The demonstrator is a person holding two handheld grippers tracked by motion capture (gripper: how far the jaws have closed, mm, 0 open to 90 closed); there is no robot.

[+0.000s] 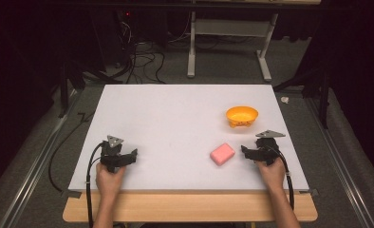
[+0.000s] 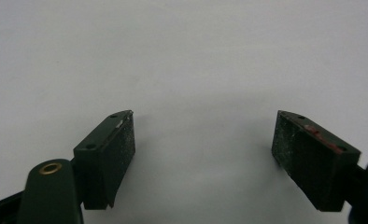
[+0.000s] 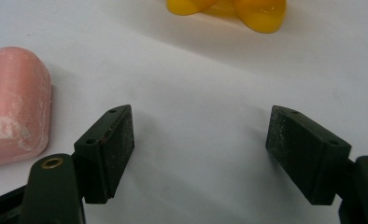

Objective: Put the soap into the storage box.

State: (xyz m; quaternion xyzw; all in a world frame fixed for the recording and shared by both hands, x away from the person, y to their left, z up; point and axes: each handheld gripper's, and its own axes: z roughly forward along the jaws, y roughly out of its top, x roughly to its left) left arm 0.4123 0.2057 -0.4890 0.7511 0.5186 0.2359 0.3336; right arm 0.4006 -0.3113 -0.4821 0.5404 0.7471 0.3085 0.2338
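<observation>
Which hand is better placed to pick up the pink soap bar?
Right. The right tool sits open just beside the pink soap bar; the left tool is far across the table.

The room was dark, its walls lost in black. A white board [image 1: 175,123] lay lit on a wooden table [image 1: 190,208], whose pale edge showed along the near side. Grey carpet [image 1: 33,156] covered the floor around it, with metal rails [image 1: 28,180] running along both sides. Beyond the board stood a white table frame [image 1: 228,38] on two legs. To the left of it, black cables [image 1: 142,61] lay tangled on the carpet, and a small red light [image 1: 127,14] glowed in the dark behind them.
</observation>
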